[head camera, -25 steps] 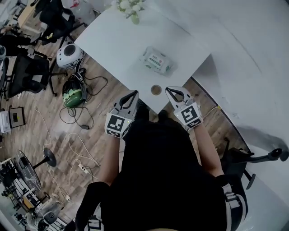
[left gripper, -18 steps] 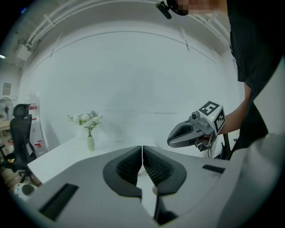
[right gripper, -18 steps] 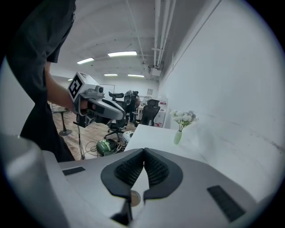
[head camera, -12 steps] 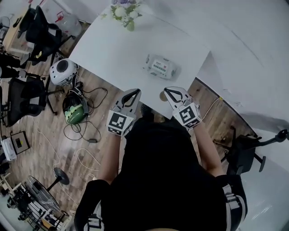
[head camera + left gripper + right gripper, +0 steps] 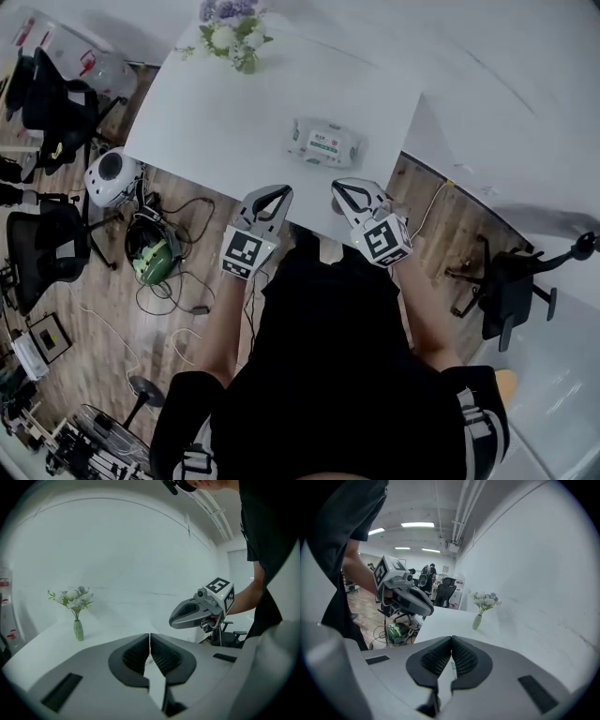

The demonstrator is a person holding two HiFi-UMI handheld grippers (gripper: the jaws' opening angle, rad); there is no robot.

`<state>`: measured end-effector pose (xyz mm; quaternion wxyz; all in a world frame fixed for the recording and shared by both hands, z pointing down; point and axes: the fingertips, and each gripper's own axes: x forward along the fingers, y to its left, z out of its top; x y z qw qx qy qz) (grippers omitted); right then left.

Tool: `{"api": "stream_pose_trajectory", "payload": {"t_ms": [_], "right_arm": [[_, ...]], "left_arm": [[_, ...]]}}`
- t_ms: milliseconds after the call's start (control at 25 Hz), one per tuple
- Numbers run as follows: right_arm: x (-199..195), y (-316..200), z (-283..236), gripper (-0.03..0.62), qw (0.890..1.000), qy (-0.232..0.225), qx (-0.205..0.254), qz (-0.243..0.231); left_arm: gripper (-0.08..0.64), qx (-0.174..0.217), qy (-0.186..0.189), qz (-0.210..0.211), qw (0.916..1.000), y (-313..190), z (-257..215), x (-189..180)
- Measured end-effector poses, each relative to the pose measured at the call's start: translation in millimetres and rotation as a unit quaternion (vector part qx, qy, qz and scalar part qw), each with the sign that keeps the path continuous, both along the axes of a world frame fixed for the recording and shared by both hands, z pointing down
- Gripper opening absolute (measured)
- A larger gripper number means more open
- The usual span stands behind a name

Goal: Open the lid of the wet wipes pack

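Tabletop (image 5: 244, 112), wipes pack (image 5: 324, 143) — beyond both jaws (closed)

Office-like workspace: black swivel chairs (image 5: 56, 94), white table (image 5: 234, 103), cables (image 5: 192, 202) across wood floor (image 5: 103, 281), ceiling strip lights (image 5: 416, 525).
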<state>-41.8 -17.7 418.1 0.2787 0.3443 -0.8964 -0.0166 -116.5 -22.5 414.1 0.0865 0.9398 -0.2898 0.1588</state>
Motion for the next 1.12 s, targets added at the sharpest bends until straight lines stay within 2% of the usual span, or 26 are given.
{"api": "stream_pose_trajectory", "payload": {"t_ms": [320, 720, 920, 1120], "right_arm": [[10, -31, 26, 0.017, 1.0, 0.006, -0.014, 0.007], [19, -54, 72, 0.017, 0.999, 0.029, -0.026, -0.028], [22, -64, 92, 0.017, 0.999, 0.006, -0.046, -0.024], [25, -75, 111, 0.017, 0.998, 0.002, -0.054, -0.023]], "left_arm": [[0.026, -0.009, -0.007, 0.005, 0.9999, -27, 25, 15], [0.026, -0.015, -0.035, 0.006, 0.9993, -54, 66, 30], [0.026, -0.025, -0.042, 0.008, 0.9988, -61, 87, 39], [0.026, -0.03, -0.047, 0.011, 0.9984, -68, 109, 47]]}}
